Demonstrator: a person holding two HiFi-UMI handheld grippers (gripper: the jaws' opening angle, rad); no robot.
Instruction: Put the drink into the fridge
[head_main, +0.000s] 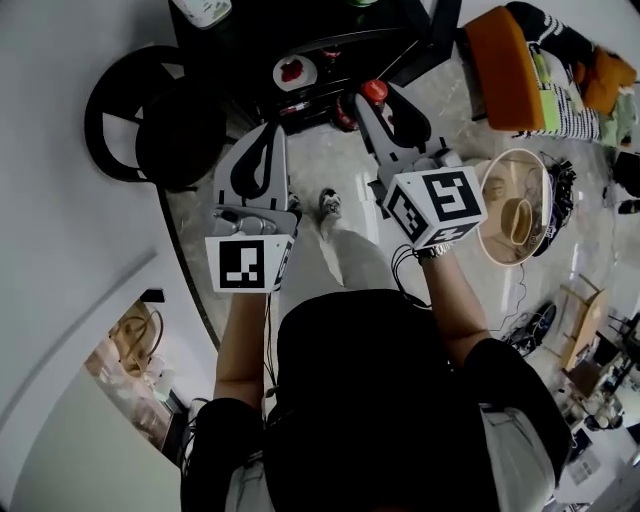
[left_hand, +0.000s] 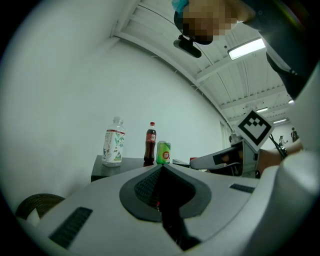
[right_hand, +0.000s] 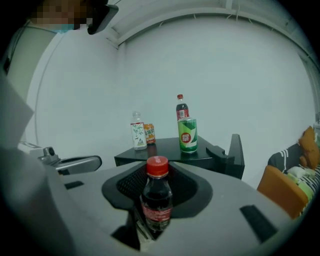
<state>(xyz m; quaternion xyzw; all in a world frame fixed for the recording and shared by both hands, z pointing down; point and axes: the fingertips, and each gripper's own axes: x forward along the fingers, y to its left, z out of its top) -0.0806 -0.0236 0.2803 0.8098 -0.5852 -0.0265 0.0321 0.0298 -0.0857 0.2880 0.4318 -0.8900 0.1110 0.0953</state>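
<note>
The drink, a small cola bottle (right_hand: 157, 200) with a red cap, is held upright by its body in the right tongs (right_hand: 157, 172), presumably so that it can be carried without tipping. No fridge can be made out. The jaws are set partly apart and pressed on the bottle. The left tongs (left_hand: 161, 172) are closed on nothing. A green can (right_hand: 187, 135), a clear bottle (right_hand: 138, 131) and an orange can (right_hand: 149, 133) are left on the dark worktop (right_hand: 165, 154) beyond.

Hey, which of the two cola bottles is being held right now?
The small red-capped cola bottle in the right tool, clamped between its jaws. The other cola bottle stands untouched on the black table, behind the green can.
</note>
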